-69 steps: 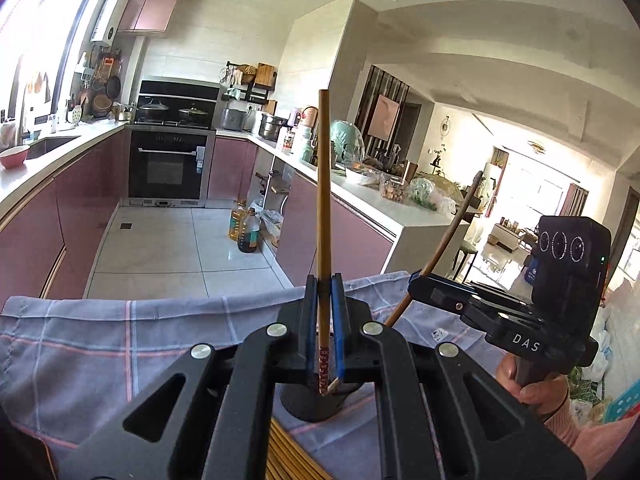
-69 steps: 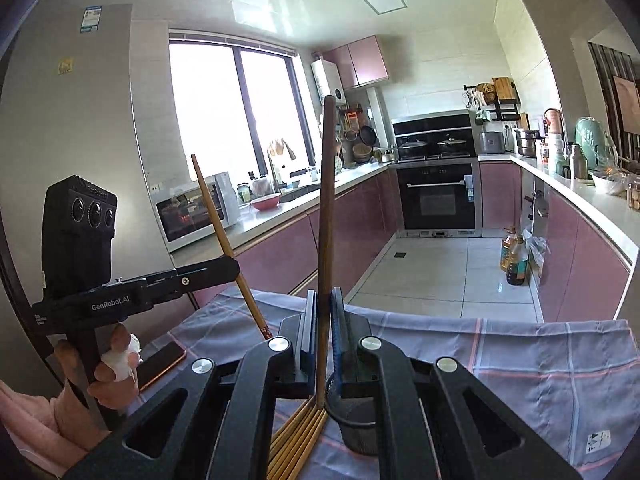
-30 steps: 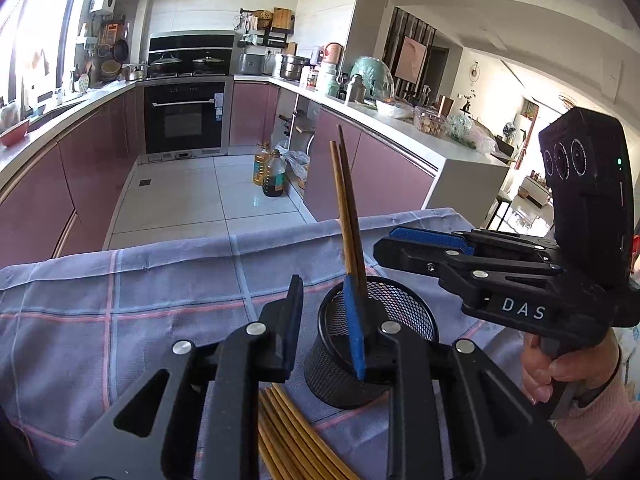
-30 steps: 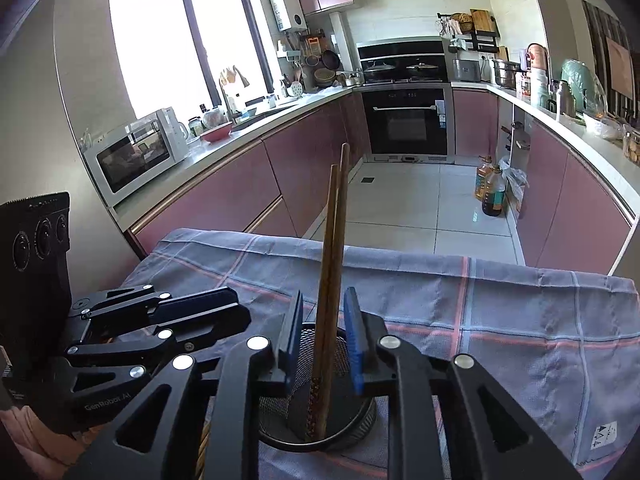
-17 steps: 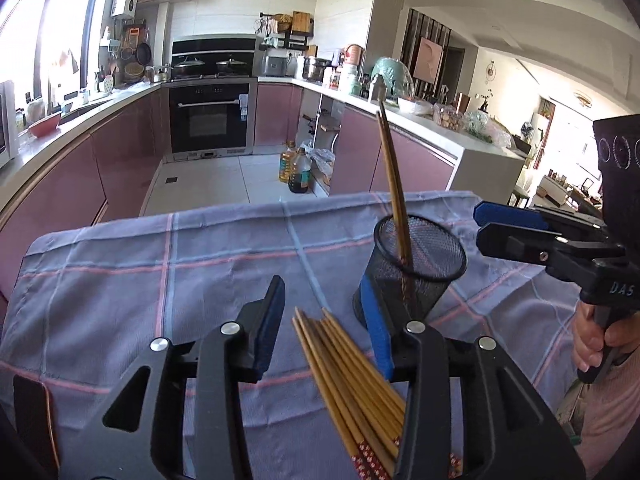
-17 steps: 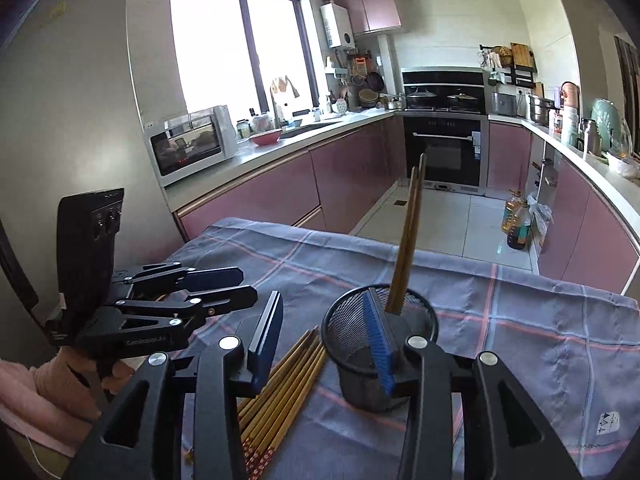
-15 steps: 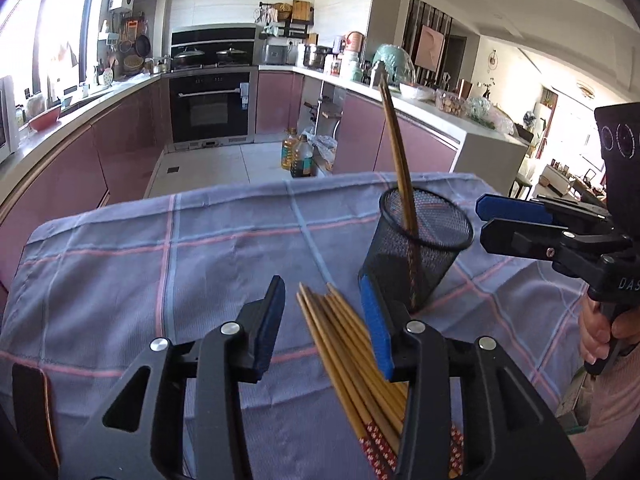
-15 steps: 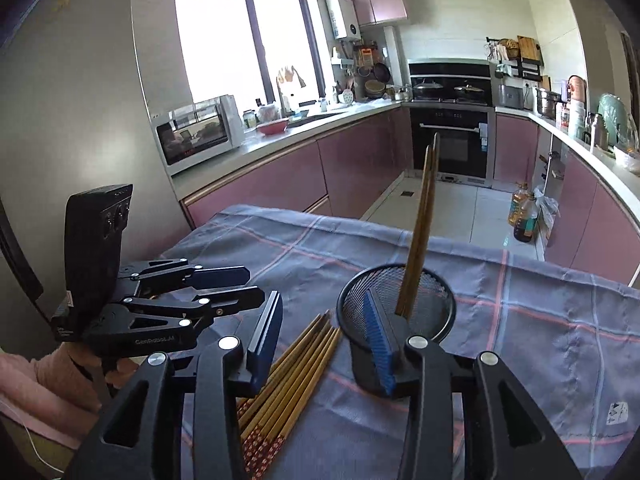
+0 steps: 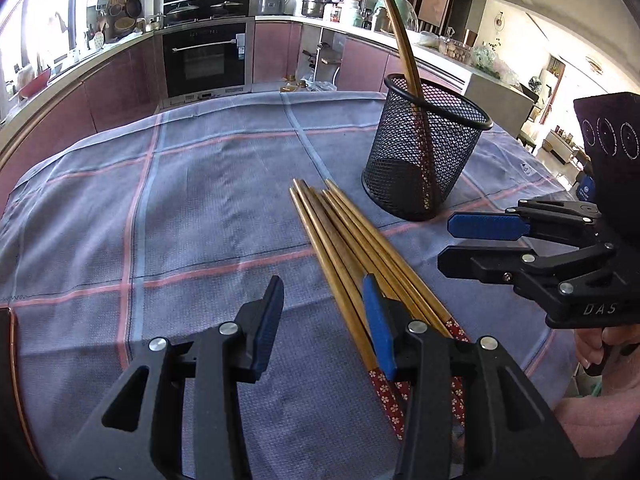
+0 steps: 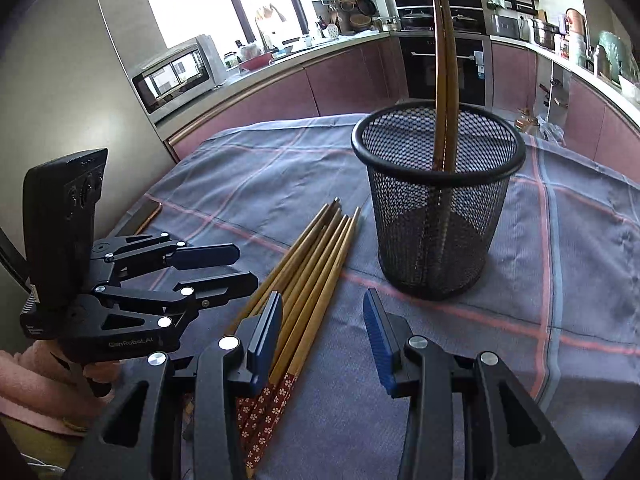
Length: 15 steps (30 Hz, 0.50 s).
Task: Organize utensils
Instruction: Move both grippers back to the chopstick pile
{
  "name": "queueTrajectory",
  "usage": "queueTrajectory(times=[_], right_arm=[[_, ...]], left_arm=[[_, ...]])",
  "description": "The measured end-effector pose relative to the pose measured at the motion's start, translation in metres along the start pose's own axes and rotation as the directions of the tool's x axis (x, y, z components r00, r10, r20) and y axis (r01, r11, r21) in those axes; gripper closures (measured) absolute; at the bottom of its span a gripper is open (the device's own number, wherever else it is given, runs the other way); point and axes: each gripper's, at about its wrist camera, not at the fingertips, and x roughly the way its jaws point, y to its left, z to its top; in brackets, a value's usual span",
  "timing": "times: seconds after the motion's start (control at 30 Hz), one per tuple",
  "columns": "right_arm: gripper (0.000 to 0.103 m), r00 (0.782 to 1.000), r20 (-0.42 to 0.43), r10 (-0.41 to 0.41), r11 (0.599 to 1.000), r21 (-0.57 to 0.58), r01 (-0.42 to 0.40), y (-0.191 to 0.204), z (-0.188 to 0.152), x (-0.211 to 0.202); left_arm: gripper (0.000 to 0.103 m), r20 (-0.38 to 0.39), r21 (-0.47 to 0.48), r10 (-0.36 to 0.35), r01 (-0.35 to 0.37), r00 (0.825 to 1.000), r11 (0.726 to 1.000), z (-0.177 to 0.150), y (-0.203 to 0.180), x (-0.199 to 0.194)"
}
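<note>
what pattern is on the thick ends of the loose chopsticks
Red with small white flowers, clearest in the right wrist view.

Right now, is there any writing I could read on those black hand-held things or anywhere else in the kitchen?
"DAS": white letters on the side of the right tool, seen from the left camera.
"GenRobot.AI": faint letters on the side of the left tool, seen from the right camera.
Sticker on the oven door: too small to read.
Small tag on the tablecloth: too blurred to read.

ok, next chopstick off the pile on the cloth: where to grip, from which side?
Probably the outermost chopstick of the pile, mid-shaft on bare wood. It lies flat with cloth free on that side, so come from above, left gripper fingers straddling it crosswise.
</note>
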Motion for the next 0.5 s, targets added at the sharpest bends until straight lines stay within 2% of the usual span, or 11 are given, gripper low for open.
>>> queueTrajectory(times=[0.5], right_arm=[[0.063, 0.998, -0.023, -0.051, 0.999, 0.000, 0.051, 0.004, -0.009, 0.016]], left_arm=[[0.062, -0.021, -0.018, 0.021, -0.021, 1.000, 1.000, -0.004, 0.004, 0.013]])
